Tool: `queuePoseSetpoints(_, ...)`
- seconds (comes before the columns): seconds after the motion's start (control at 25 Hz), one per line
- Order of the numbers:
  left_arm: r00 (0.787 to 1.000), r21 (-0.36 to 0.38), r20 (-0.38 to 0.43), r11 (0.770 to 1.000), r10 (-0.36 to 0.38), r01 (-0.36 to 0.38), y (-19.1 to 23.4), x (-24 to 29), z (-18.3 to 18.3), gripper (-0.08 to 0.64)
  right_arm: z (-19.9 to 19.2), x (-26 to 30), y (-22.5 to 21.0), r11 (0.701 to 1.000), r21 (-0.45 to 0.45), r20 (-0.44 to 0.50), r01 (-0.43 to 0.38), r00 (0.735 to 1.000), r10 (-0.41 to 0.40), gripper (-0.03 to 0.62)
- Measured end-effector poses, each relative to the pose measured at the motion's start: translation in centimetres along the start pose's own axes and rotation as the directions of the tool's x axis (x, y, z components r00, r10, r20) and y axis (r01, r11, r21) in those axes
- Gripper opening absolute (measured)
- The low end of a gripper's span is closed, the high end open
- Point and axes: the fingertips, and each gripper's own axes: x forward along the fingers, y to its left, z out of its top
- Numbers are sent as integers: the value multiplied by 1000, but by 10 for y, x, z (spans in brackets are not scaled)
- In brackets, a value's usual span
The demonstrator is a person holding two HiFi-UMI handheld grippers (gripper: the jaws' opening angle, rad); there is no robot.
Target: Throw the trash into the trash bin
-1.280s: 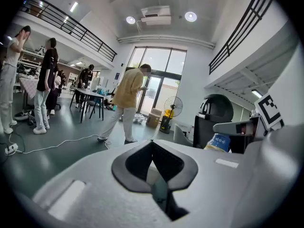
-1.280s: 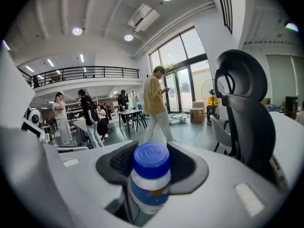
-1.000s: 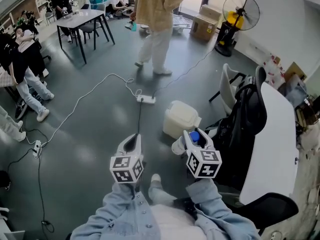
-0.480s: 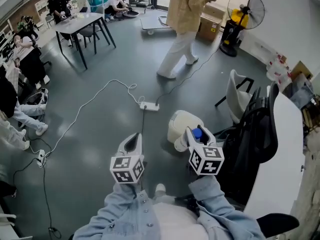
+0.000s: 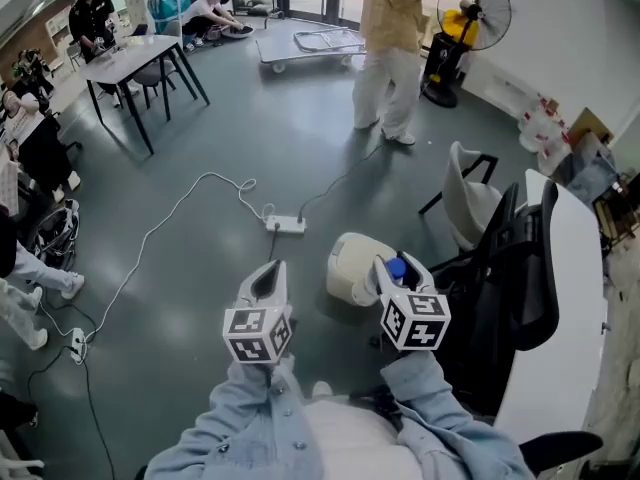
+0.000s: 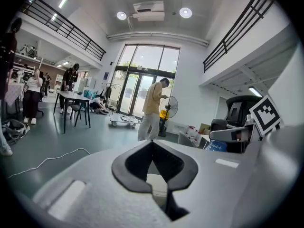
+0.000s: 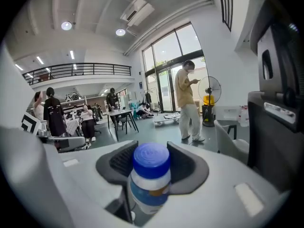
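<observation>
Office chair (image 5: 505, 268): black, at 3 o'clock of the right gripper (image 5: 393, 267) and close beside it. An outward swing of that arm could strike it and jolt the grip.
Trash bin (image 5: 345, 263): white, on the floor at 10 o'clock of the right gripper, just beside it. The top looks domed, and no opening can be made out. A release over a closed lid would likely send the trash bouncing onto the floor.
Cable and power strip (image 5: 285, 225): on the floor at 11 o'clock of the bin. They are a trip hazard if the person steps forward.
Right gripper: its fingers pinch the bottle (image 7: 150, 184) just below the blue cap. With so high a hold, the body may swing during a tilt.
Left gripper (image 5: 268, 276): fingers pressed together, nothing between them, at 8 o'clock of the bin. It cannot take the lid until they part.
Bottle: the trash itself, held upright above the floor beside the bin and not over it. Dropped early, it misses.
</observation>
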Motion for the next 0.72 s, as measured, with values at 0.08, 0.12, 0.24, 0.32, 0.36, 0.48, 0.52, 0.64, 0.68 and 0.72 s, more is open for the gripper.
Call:
queuePoseSetpoints(0.08,999,15,-3,999,-32,32,3,22,9,9,5,13,-9,999,15,2,32,999,-32,192)
queuePoseSetpoints(0.12,999,22,-6,999,-50,50,5,36,12,9,8,20,-15,998,24,2,50,999,-50,192)
queuePoseSetpoints(0.24,995,35,-26,994,-100,101,16,78,26,9,19,46,-26,993,59,-2,104,995,-104,192)
queuePoseSetpoints(0.32,990,49,-38,990,-134,136,29,102,45,9,34,64,-20,989,78,4,125,992,-126,192)
queuePoseSetpoints(0.36,987,59,-42,986,-155,157,35,112,55,9,43,71,-16,988,78,7,135,991,-136,192)
queuePoseSetpoints(0.48,978,84,-55,975,-201,205,55,137,69,9,56,95,-8,980,86,12,180,983,-182,192)
queuePoseSetpoints(0.52,976,82,-59,973,-210,214,65,146,71,9,58,105,-5,977,96,14,190,981,-192,192)
queuePoseSetpoints(0.64,969,60,-86,969,-232,238,90,173,75,9,64,134,7,974,100,0,206,978,-207,192)
queuePoseSetpoints(0.68,966,53,-98,968,-239,245,98,182,79,9,68,142,10,972,100,-6,215,977,-215,192)
queuePoseSetpoints(0.72,963,48,-108,966,-246,252,105,190,82,9,72,150,12,969,105,-10,226,974,-226,192)
